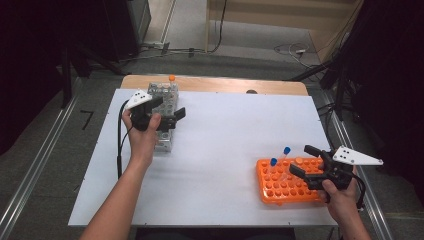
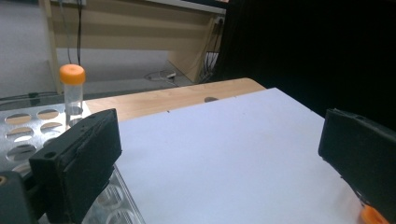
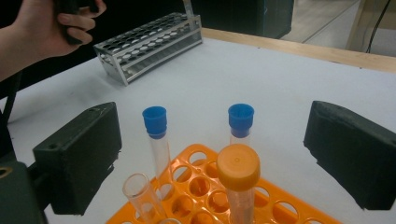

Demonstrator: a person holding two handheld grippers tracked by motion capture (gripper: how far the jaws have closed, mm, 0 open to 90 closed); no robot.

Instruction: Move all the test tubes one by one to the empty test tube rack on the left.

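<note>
the right claw (image 3: 212, 154) is held wide and empty around the orange-capped tube (image 3: 238, 179) standing in the orange rack (image 1: 285, 182), apparently so the tube can be gripped squarely. the left claw (image 1: 170, 116) is spread wide, empty, over the metal rack (image 1: 164, 95) on the tabletop (image 1: 220, 150), likely waiting beside its lone tube (image 2: 73, 93).

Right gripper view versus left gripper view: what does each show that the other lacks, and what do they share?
Right gripper view alone: the orange rack with two blue-capped tubes, an orange-capped tube and an uncapped tube, framed by the open right gripper, plus the person's left hand.

Left gripper view alone: an orange-capped tube standing in the metal rack, framed by the open left gripper.

Both: the metal rack and the white table.
</note>
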